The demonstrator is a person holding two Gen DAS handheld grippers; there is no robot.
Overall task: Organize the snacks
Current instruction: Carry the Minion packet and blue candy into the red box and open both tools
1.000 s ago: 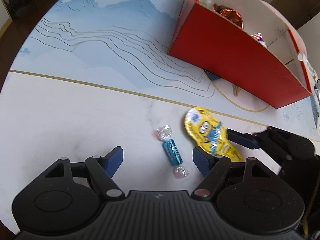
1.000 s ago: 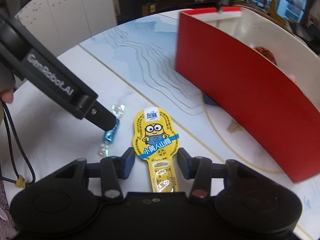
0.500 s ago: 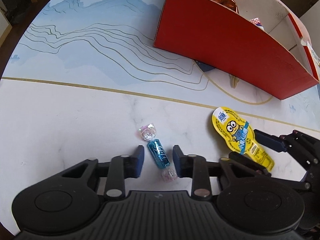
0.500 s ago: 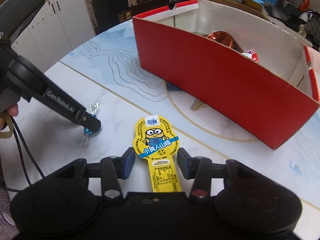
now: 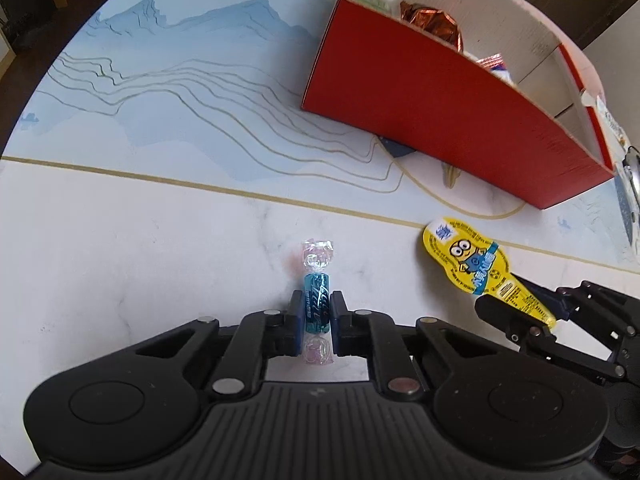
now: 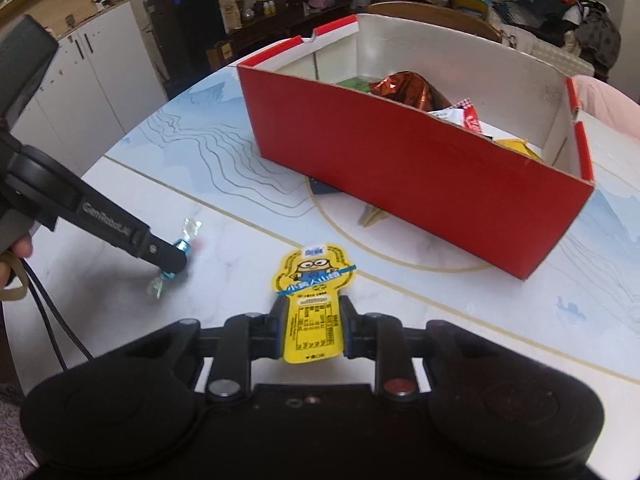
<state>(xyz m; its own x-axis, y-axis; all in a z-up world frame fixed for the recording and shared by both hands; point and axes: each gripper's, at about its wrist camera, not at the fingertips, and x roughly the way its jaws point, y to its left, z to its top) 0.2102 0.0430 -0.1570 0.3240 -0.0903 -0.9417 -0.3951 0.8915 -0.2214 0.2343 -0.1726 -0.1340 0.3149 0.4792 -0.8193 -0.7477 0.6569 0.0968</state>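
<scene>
Pinching a blue twist-wrapped candy (image 5: 317, 307) across its middle, the left gripper (image 5: 316, 322) has just closed its jaws, and the pads now press on both sides of the wrapper. The candy's clear twisted ends stick out ahead of and behind the fingers, over the white marble part of the table (image 5: 120, 248), well short of the red box (image 5: 448, 120) that stands beyond the gold line. Seen from the right wrist camera, this same gripper reaches in from the left, its tip on the candy (image 6: 176, 258), with a person's hand (image 6: 16, 256) at the picture's edge.

Nearer the red box (image 6: 416, 176), to the right of the candy, the yellow cartoon snack packet (image 6: 316, 300) is clamped at its narrow lower tab by the right gripper (image 6: 314, 332); its jaws have also just closed and grip the tab from both sides. The packet's wide printed head points toward the box's near red wall, still apart from it. Inside the box lie a copper foil bag (image 6: 404, 88) and other wrapped snacks (image 6: 468, 118), behind a white cardboard divider (image 5: 560, 96) at its right end.
</scene>
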